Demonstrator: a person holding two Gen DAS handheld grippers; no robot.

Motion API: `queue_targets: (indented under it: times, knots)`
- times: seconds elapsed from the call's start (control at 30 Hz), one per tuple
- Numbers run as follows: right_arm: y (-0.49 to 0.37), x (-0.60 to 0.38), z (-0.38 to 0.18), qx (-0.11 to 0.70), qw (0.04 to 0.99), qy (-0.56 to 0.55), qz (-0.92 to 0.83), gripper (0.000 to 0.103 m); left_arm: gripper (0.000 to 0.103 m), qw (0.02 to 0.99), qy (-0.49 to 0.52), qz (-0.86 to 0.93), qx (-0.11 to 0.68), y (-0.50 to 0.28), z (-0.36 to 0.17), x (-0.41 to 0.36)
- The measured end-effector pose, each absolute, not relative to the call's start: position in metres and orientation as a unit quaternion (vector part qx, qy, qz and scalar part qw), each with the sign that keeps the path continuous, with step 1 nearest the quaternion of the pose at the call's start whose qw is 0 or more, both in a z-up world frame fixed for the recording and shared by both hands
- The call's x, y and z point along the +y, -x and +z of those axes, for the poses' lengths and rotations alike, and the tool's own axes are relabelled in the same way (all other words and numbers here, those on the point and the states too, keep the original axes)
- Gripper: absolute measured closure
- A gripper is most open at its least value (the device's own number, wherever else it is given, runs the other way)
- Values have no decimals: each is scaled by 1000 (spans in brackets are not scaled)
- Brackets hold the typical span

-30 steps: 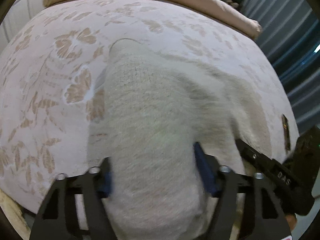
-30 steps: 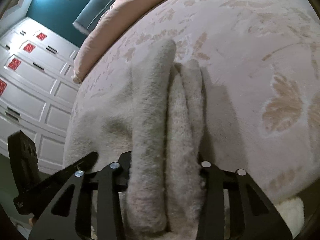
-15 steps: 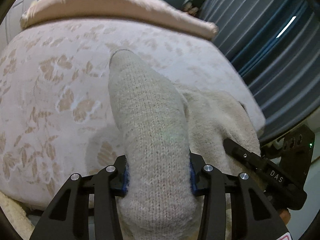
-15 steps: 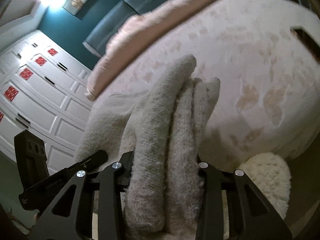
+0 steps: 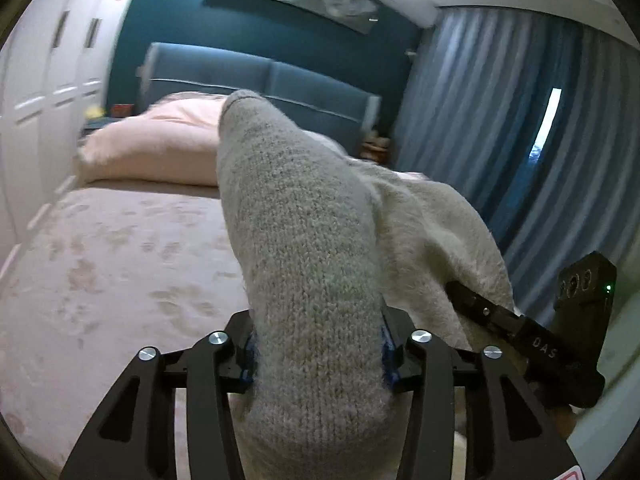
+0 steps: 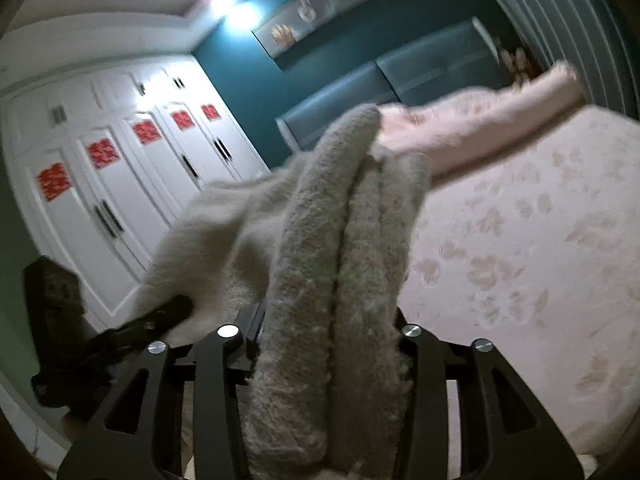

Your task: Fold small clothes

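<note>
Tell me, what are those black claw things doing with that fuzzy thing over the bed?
A person is holding a gripper in each hand, and both are clamped on one fuzzy beige knit garment. The left gripper pinches a knitted, sleeve-like part; the right gripper pinches a bunched, fluffier part. Their jaws have just been opening a little, with the cloth between them. The garment hangs in the air above the bed, not folded yet.
</note>
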State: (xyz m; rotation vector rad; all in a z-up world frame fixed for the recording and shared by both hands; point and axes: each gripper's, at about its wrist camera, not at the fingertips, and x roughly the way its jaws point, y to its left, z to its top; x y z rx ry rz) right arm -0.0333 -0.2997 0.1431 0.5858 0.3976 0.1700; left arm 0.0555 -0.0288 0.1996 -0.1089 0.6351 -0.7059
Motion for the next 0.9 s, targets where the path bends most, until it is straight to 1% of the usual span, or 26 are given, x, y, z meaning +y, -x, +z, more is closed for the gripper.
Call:
queue_targets:
  times: [0.03, 0.07, 0.1, 0.17, 0.2, 0.27, 0.33, 0.4, 0.47, 0.5, 0.53, 0.63, 0.7, 0.77, 0.8, 0.83, 0.87, 0.9]
  knots:
    - [13, -296, 125, 216, 927, -294, 86, 57, 46, 889, 44, -320, 324, -75, 177, -23]
    - [-9, -294, 95, 246, 917, -304, 80, 53, 45, 888, 40, -302, 344, -90, 154, -19]
    - [-24, -291, 69, 276, 907, -311, 65, 53, 43, 885, 38, -282, 368, -103, 128, -15]
    - [-45, -285, 4, 363, 879, -308, 11, 56, 45, 873, 24, -226, 432, -123, 64, -2]
    - [-44, -285, -19, 390, 868, -308, -16, 58, 50, 864, 22, -204, 460, -126, 38, 6]
    - [-23, -287, -53, 405, 846, -347, -15, 58, 50, 845, 50, -188, 498, -120, -1, 32]
    - [-4, -291, -60, 398, 841, -366, -24, 55, 50, 836, 87, -182, 510, -111, -16, 53]
    - [1, -293, -55, 395, 843, -365, -27, 52, 48, 829, 116, -181, 516, -108, -20, 64]
    - [-10, -293, -44, 390, 848, -359, -19, 35, 45, 828, 141, -192, 509, -112, -17, 65]
    - [-18, -293, -42, 388, 850, -356, -13, 31, 38, 826, 151, -202, 504, -117, -14, 61]
    - [-28, -291, -42, 386, 852, -354, -8, 25, 33, 825, 155, -207, 502, -122, -11, 56]
    - [-65, -289, -48, 402, 851, -337, -2, 22, 30, 825, 167, -216, 495, -144, -8, 45]
    - [-86, -284, -56, 421, 847, -324, -9, 21, 23, 829, 171, -203, 492, -162, -14, 39]
    - [-108, -278, -73, 443, 839, -317, -3, 19, 23, 824, 174, -198, 501, -176, -26, 36]
    - [-116, -274, -81, 452, 833, -319, 3, 20, 23, 818, 176, -197, 511, -183, -34, 34]
    - [-123, -270, -88, 459, 827, -326, 19, 39, 27, 810, 180, -196, 523, -189, -42, 32]
    - [-129, -266, -89, 463, 822, -330, 36, 55, 33, 800, 190, -202, 532, -195, -50, 30]
    - [-131, -264, -83, 462, 826, -321, 36, 63, 41, 796, 197, -207, 533, -199, -52, 29]
